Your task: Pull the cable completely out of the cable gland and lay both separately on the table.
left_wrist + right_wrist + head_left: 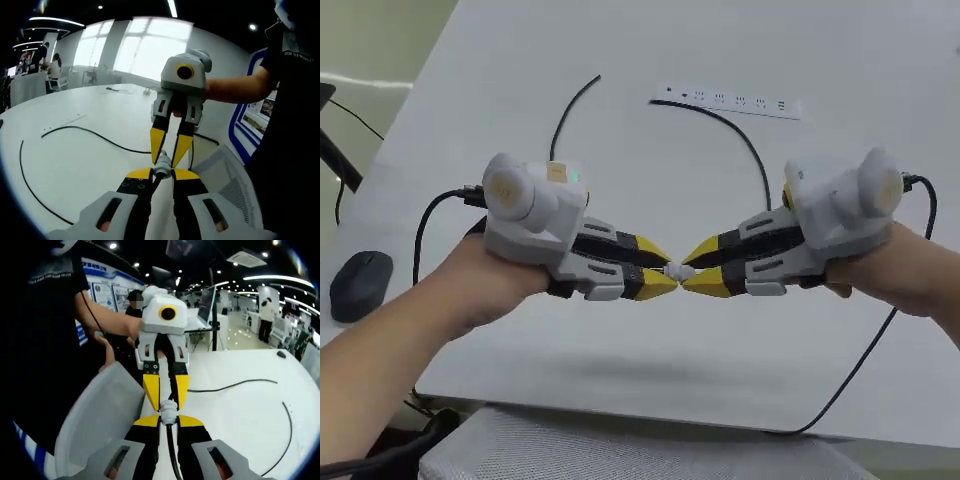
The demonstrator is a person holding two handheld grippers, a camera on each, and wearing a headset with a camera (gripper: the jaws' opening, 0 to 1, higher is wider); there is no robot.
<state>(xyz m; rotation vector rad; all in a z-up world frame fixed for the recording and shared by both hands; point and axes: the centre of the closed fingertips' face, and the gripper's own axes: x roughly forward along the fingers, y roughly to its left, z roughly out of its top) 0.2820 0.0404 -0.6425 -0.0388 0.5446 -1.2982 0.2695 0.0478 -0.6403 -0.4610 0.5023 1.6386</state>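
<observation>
A small white cable gland (678,271) hangs in the air above the white table (650,180), between the tips of both grippers. My left gripper (669,276) comes in from the left and is shut on the gland (162,171). My right gripper (689,275) meets it head-on from the right. In the right gripper view a thin black cable (172,447) leaves the gland (169,412) and runs back between that gripper's shut jaws. Yellow fingertips (158,145) of the right gripper touch the gland's far end.
A white power strip (735,101) lies at the back of the table, with a black cable (745,145) curving forward from it. Another loose black cable (570,108) lies to its left. A dark mouse (360,283) rests near the left edge. A grey mesh chair (620,450) is below the near edge.
</observation>
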